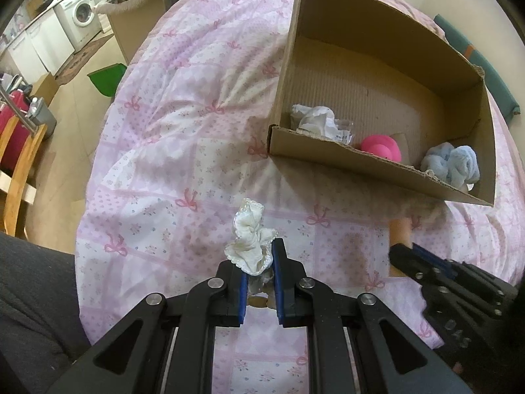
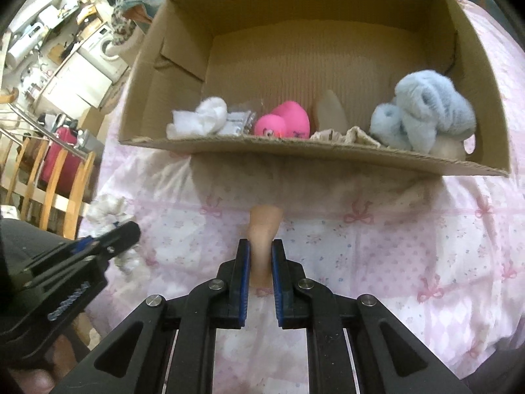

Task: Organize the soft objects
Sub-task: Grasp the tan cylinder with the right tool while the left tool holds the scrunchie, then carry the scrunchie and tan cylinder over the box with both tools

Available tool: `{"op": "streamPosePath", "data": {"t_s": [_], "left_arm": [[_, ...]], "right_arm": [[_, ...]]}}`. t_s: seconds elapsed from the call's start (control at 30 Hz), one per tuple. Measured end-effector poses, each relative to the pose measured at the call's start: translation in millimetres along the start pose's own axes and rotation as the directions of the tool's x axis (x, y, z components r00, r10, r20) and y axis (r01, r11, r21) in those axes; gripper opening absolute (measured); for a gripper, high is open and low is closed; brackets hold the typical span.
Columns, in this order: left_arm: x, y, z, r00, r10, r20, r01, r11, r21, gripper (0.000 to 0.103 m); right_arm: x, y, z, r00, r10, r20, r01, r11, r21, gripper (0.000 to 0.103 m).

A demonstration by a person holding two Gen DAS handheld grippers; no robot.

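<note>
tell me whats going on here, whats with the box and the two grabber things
A person is sorting soft items into a cardboard box on a pink quilt. The left gripper is shut on a white frilly cloth; the right gripper is shut on a beige pad. Both hang over the quilt, short of the box. Inside already lie a white cloth, a pink plush toy and a fluffy blue item.

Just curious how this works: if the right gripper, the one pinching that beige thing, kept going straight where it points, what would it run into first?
Probably the pink quilt, since the right gripper tilts downward; the cardboard box lies further ahead.
</note>
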State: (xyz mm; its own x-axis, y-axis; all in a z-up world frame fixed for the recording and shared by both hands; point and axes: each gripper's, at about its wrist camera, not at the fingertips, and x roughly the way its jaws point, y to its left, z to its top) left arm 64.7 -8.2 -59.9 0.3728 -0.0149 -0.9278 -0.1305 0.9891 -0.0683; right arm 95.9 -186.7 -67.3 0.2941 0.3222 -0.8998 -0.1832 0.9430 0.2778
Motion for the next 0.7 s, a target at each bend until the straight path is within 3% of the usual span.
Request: {"op": "streamPosePath", "data": {"t_s": [0.47,0.7], "left_arm": [[-23.8,-9.8,3.4,0.996,-0.015,0.085,0.011,0.999,0.047,0.012],[-58.2,-16.3,29.9,0.977,-0.069,0.204,0.052,0.995,0.089,0.012]], "right_arm": [[-48.1,-14.3,0.6,0.993,0.077,0.093,-0.082,0.996,0.047,0.014],[-85.1,-18.1,14.6,0.979,0.1,0.179,-0.112,0.992,0.056,0.014]]}}
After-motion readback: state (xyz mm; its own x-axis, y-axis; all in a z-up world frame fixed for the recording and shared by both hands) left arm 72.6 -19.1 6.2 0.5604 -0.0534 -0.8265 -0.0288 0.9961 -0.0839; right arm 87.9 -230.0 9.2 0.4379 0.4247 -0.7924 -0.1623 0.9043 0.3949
